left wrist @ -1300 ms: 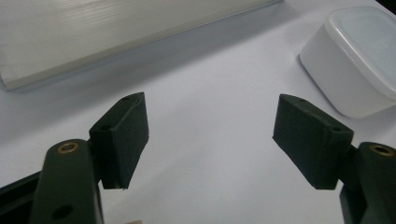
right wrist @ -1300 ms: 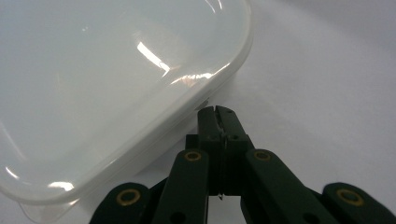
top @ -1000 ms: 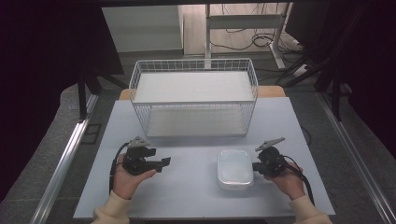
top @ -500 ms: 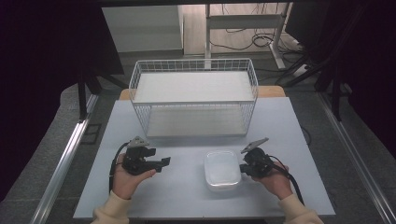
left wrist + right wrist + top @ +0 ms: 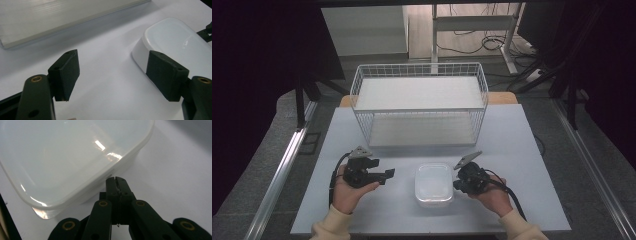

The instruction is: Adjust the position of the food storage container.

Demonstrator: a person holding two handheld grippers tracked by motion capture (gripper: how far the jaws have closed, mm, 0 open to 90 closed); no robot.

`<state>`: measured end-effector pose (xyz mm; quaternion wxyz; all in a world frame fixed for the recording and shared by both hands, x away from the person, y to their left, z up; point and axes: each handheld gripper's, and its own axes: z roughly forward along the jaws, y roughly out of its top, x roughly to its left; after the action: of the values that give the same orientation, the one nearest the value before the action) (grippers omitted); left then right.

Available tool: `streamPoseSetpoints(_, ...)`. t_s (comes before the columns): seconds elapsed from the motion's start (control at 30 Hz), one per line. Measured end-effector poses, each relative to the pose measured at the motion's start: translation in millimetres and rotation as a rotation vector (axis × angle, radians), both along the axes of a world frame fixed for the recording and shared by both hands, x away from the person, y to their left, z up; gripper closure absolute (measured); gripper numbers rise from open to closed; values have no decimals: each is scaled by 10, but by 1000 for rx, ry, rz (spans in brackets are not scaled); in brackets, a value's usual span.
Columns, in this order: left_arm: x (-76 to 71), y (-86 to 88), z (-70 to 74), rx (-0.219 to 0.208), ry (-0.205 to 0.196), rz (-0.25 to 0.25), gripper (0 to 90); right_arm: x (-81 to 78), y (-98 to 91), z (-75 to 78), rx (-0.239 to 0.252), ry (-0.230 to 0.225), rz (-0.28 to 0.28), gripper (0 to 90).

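A white lidded plastic container [image 5: 433,184] lies on the table's near middle. My right gripper [image 5: 456,184] is shut with nothing between its jaws, and its tips rest against the container's right side. In the right gripper view the closed jaw tips [image 5: 116,180] touch the container [image 5: 62,157] just under its rim. My left gripper [image 5: 387,174] stands open to the left of the container, pointing at it with a gap of table between. In the left gripper view the container [image 5: 175,40] sits beyond the right jaw of the empty, wide-open gripper [image 5: 112,57].
A white wire basket [image 5: 419,109] with a pale floor panel stands at the back of the grey table [image 5: 512,150]. Its panel edge [image 5: 62,17] lies ahead of the left gripper. Cables trail from both grippers toward the person's sleeves.
My right gripper has moved left across the table, and the container has slid left with it toward the left gripper. The left gripper has stayed in place.
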<state>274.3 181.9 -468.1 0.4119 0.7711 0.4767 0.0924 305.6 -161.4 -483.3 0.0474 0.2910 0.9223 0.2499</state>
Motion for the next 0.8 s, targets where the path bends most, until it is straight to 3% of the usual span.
streamPoseSetpoints(0.17,4,18,-4,-2,0,2,262,-4,65,-24,-2,0,16,896)
streamPoseSetpoints(0.33,-3,30,5,-6,-1,5,262,-24,-5,41,21,-29,2,896)
streamPoseSetpoints(0.43,-8,37,18,-7,-8,5,262,-42,-125,132,52,-73,-29,895)
streamPoseSetpoints(0.53,-14,38,27,-12,-7,7,262,-58,-294,211,117,-106,-84,876)
streamPoseSetpoints(0.7,-21,37,41,-23,-8,5,261,-64,-528,271,256,-129,-163,461)
streamPoseSetpoints(0.8,-26,39,54,-32,-12,-5,256,-57,-596,279,301,-114,-208,341)
